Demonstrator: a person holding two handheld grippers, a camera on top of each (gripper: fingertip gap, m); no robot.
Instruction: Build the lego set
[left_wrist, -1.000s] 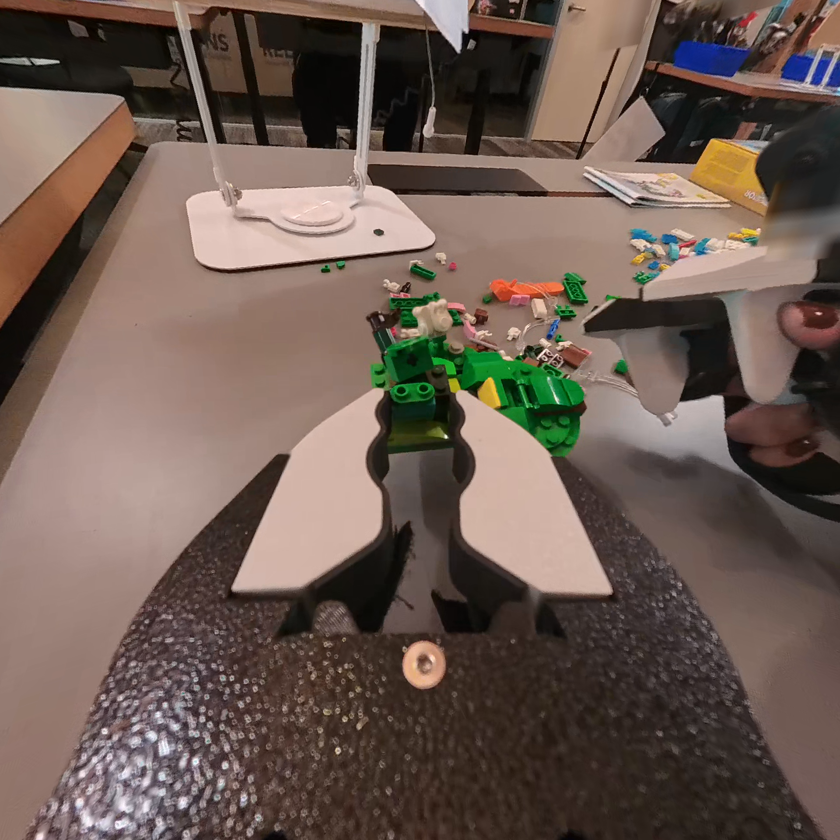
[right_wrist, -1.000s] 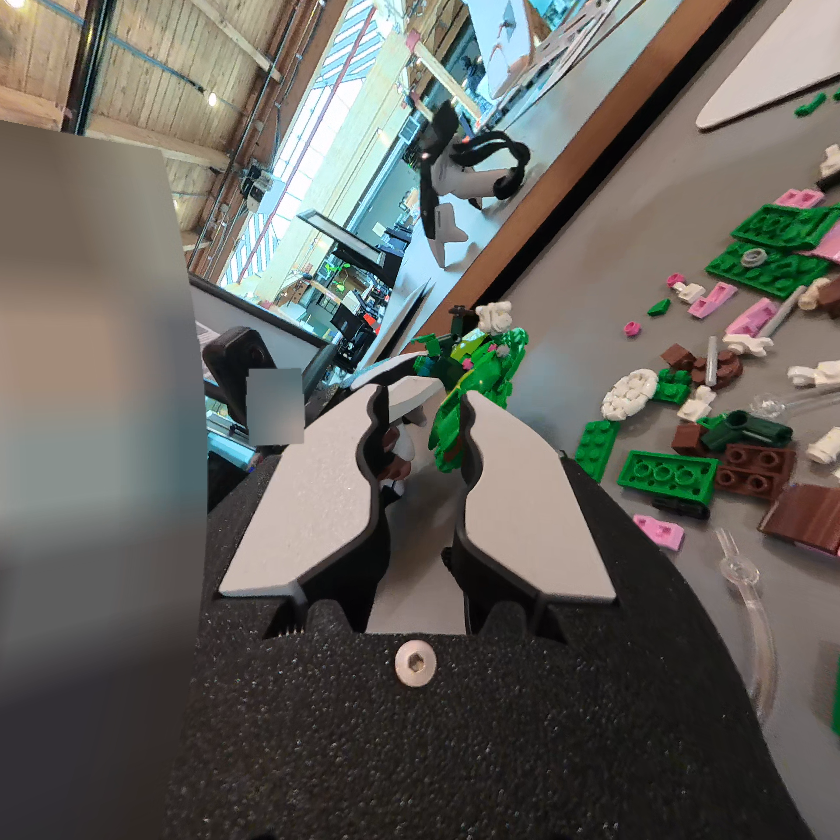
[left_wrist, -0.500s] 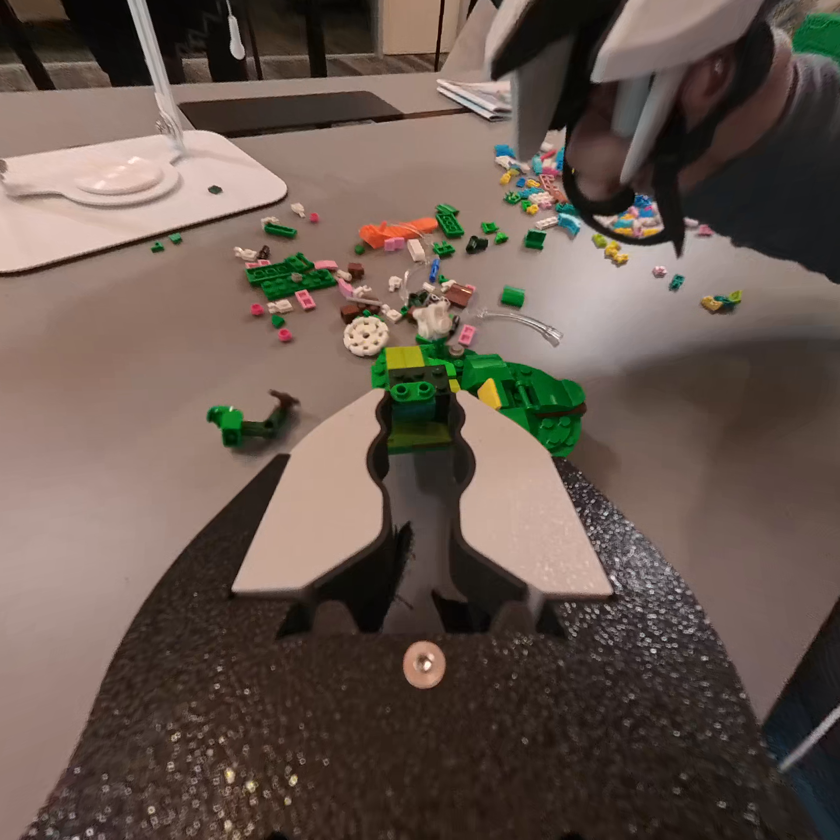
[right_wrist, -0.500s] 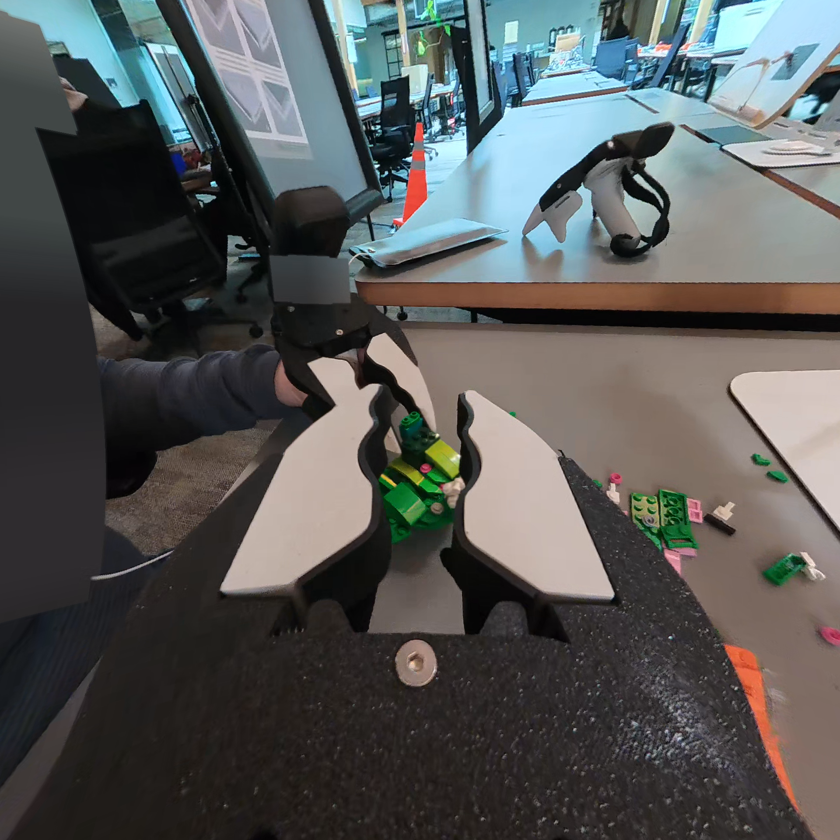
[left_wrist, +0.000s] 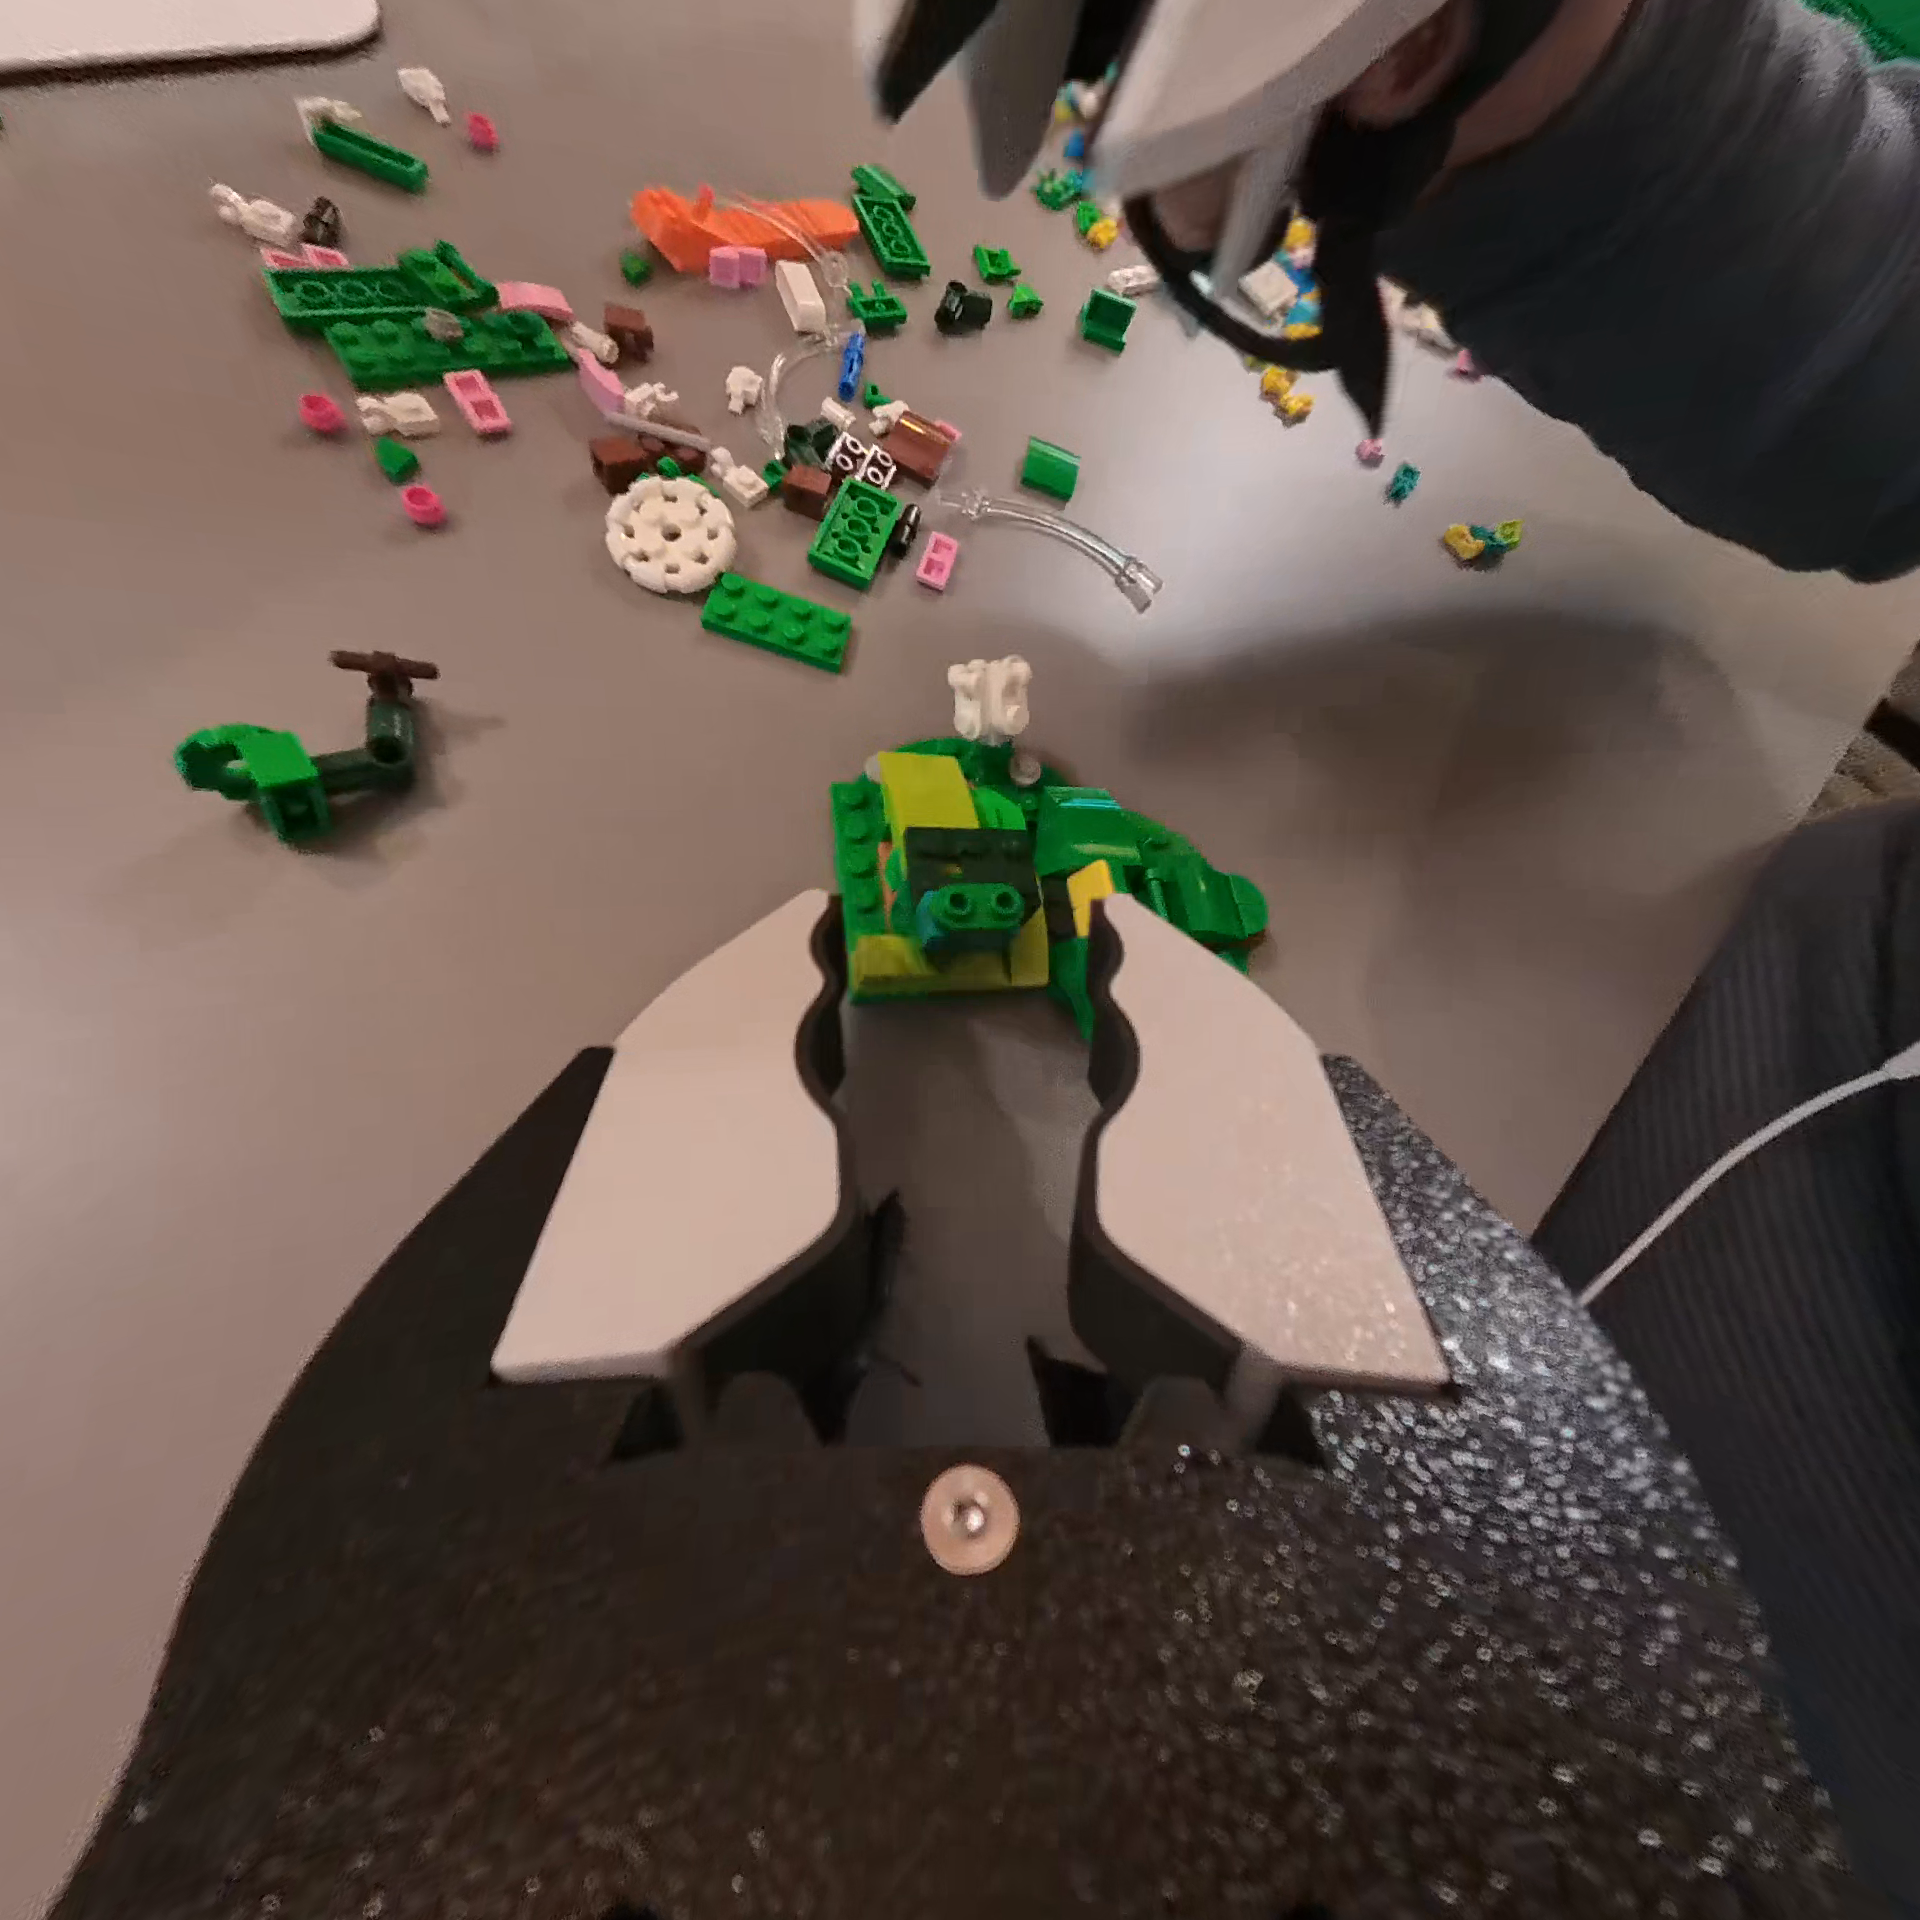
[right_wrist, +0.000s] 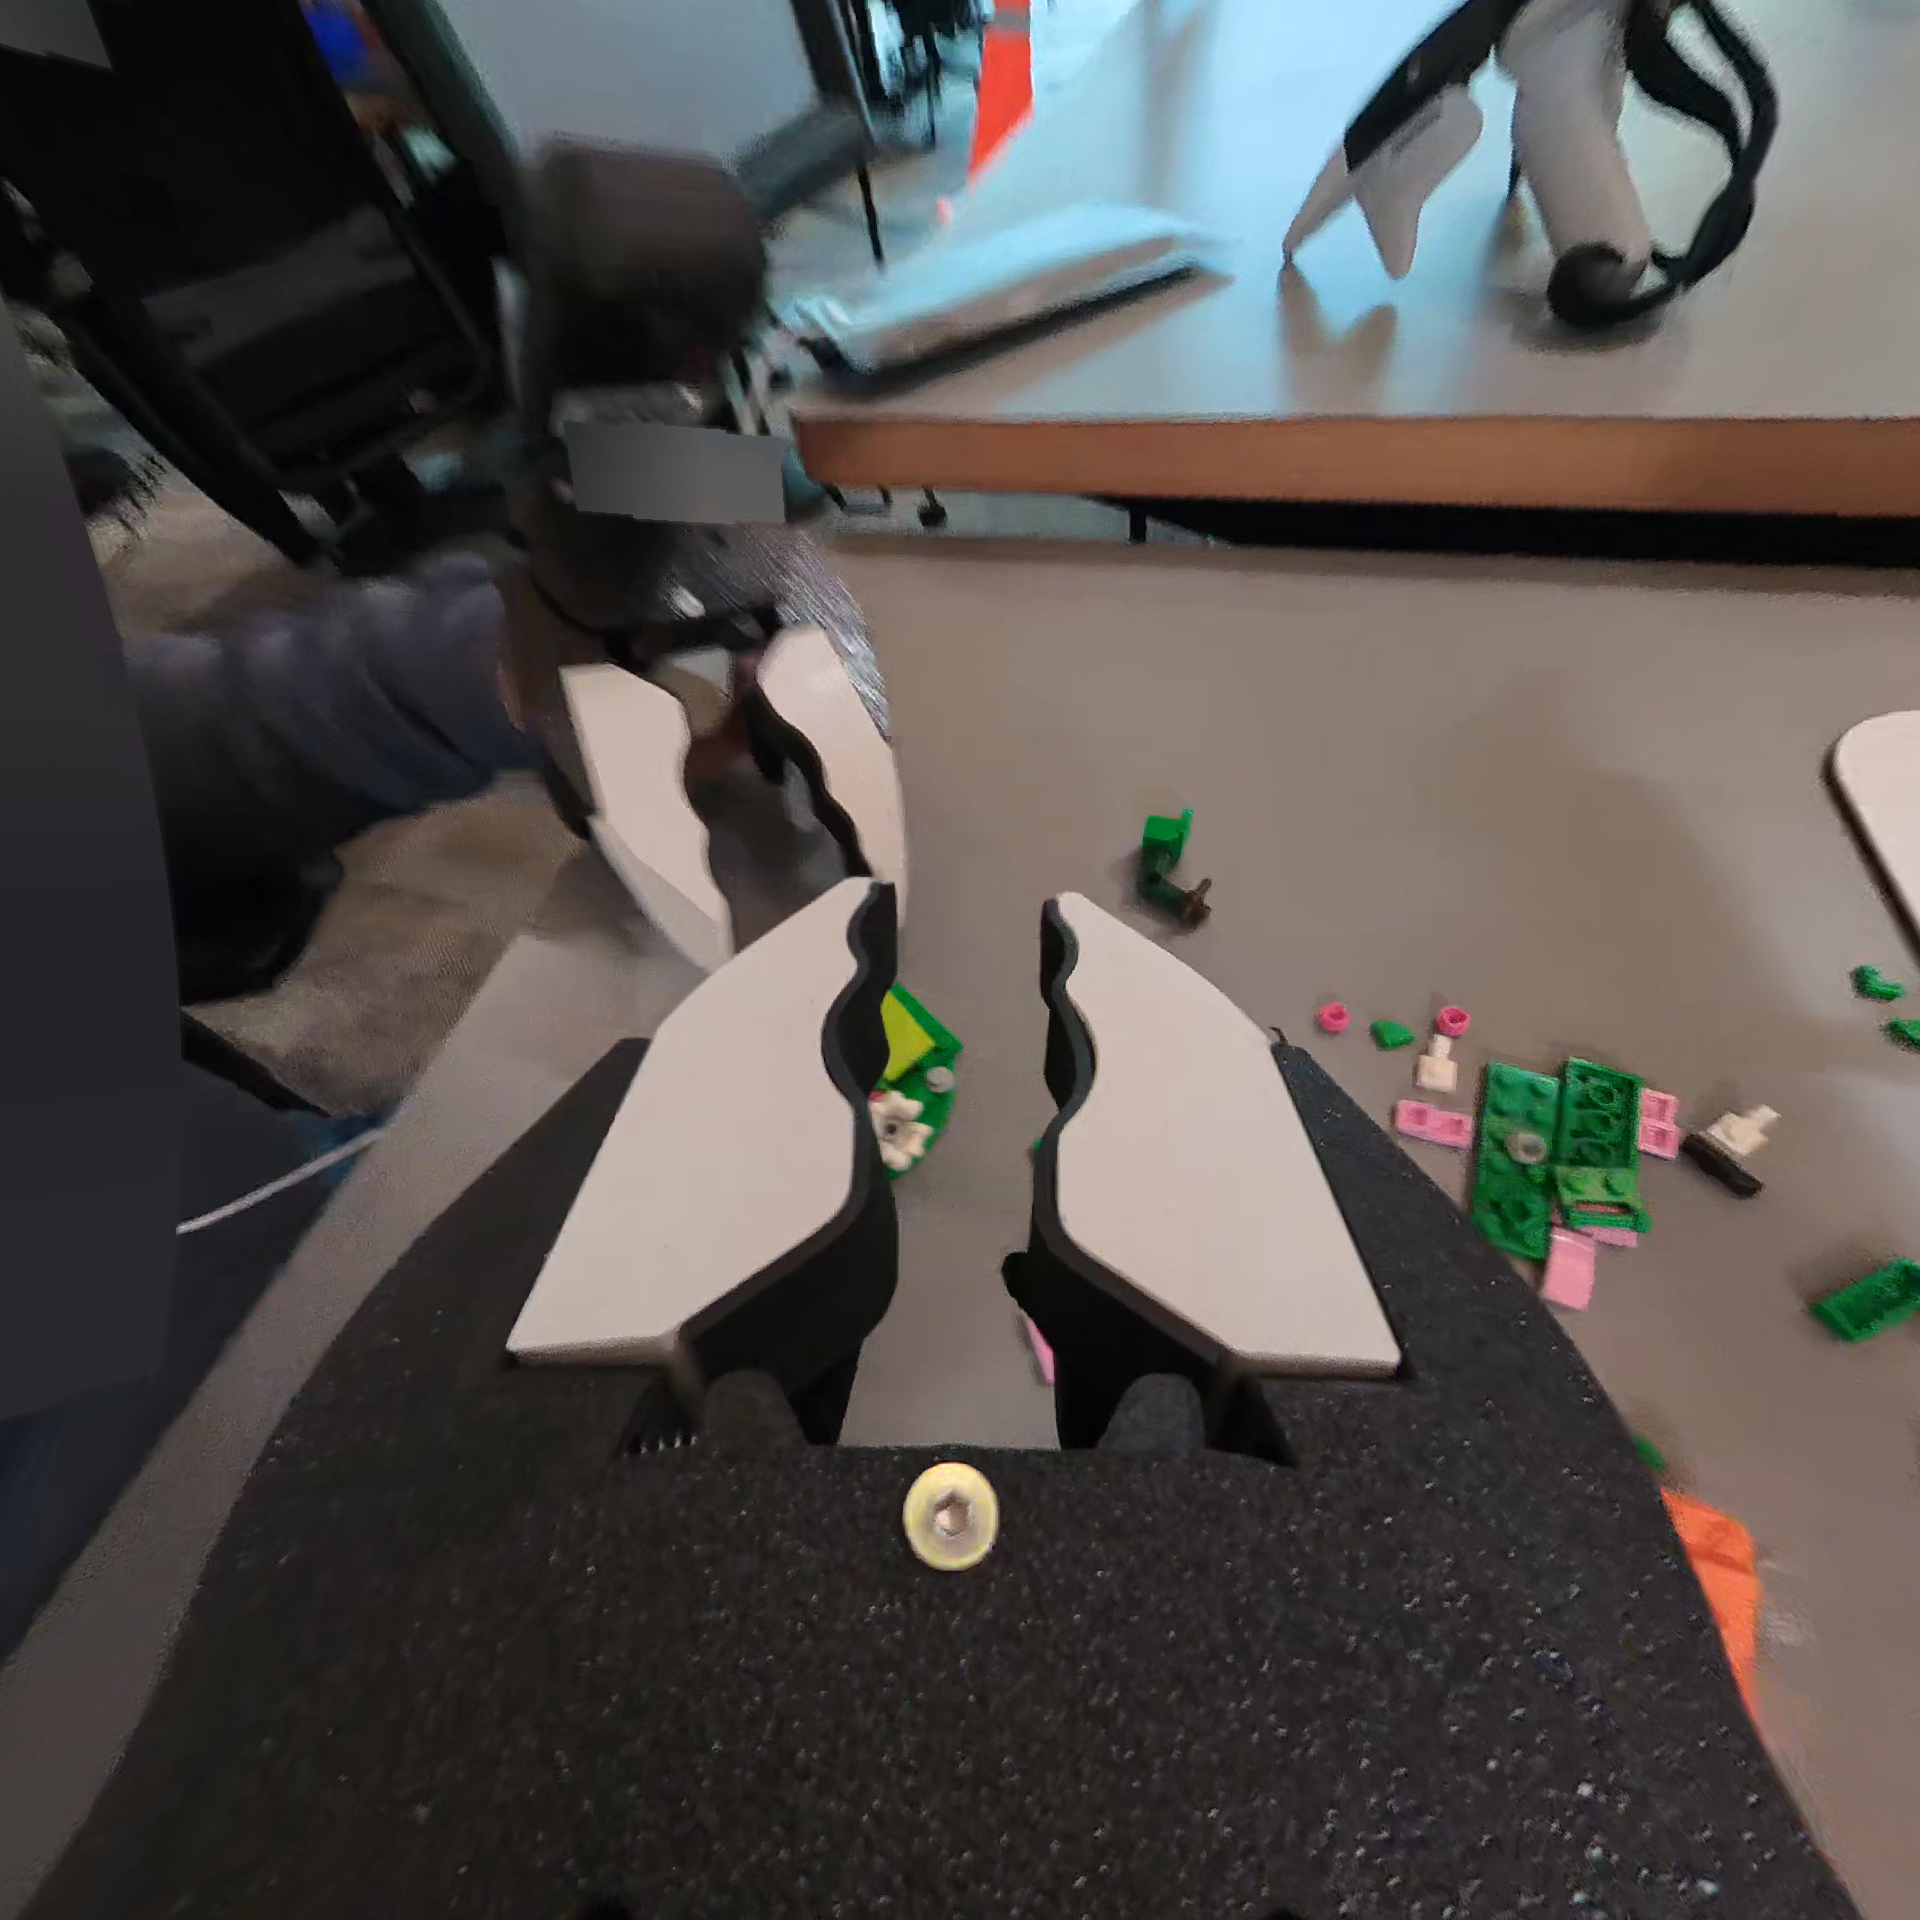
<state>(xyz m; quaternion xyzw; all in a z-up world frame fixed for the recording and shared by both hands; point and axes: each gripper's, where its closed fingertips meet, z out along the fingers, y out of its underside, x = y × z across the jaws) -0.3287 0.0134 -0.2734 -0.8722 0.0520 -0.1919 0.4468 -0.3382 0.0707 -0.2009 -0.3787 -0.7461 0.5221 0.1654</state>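
The green lego build (left_wrist: 966, 883), with lime slopes and a white flower piece on top, rests on the grey table (left_wrist: 312, 1143). My left gripper (left_wrist: 961, 925) is open, with its fingertips on either side of the build's near end. My right gripper (right_wrist: 968, 904) is open and empty above the table. In the right wrist view the build (right_wrist: 920, 1039) shows partly behind its left finger, and the left gripper (right_wrist: 769, 831) is just beyond. The right gripper also shows at the top of the left wrist view (left_wrist: 1039, 104). A small green and brown sub-assembly (left_wrist: 301, 769) lies apart to the left.
Loose bricks are scattered beyond the build: green plates (left_wrist: 416, 322), a white round plate (left_wrist: 673, 535), an orange piece (left_wrist: 727, 223), a clear curved rod (left_wrist: 1049, 530). A white board (right_wrist: 1881, 810) lies farther off. The person's leg (left_wrist: 1766, 1247) is at the table's near right edge. Left tips to right tips: about 10 centimetres.
My left gripper has opened and let go of the green build, which now rests on the table. The right gripper has swung over and now points down at the build.
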